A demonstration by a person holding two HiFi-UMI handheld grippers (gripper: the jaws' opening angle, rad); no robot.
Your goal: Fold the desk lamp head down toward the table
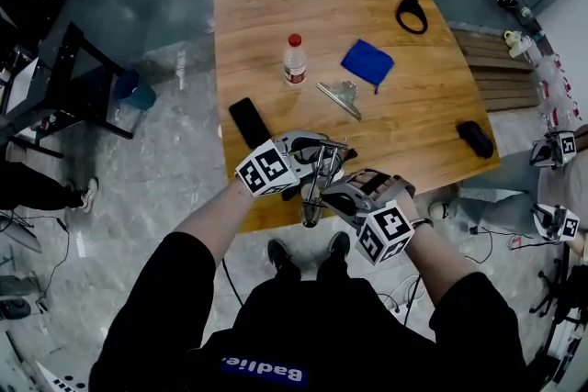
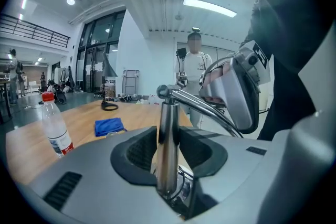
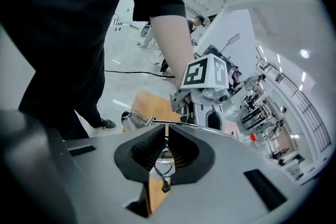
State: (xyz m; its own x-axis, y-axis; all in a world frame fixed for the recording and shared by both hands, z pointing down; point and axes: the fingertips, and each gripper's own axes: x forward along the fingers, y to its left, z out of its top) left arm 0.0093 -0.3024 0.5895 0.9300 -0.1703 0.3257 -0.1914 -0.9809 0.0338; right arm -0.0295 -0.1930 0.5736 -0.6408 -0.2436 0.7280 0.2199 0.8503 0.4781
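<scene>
- One worktop [image 1: 441,106].
- Two tools: the left tool [image 2: 169,157] and the right tool [image 3: 165,152].
- One desk lamp [image 2: 168,113].
- One red-capped bottle [image 1: 293,60].
- One blue cloth [image 1: 367,62].
- One black phone [image 1: 249,122].
- One metal clip [image 1: 340,96].
- One black pouch [image 1: 475,139].

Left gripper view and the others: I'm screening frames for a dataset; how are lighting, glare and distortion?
Left gripper view: strong fisheye with dark corners, a blown-out ceiling light, bright streaks on the chrome lamp post. Right gripper view: fisheye too, its left side dark with black clothing, the thin lamp arm catching light. Head view: even light, sheen on the floor, table edges bowed.
</scene>
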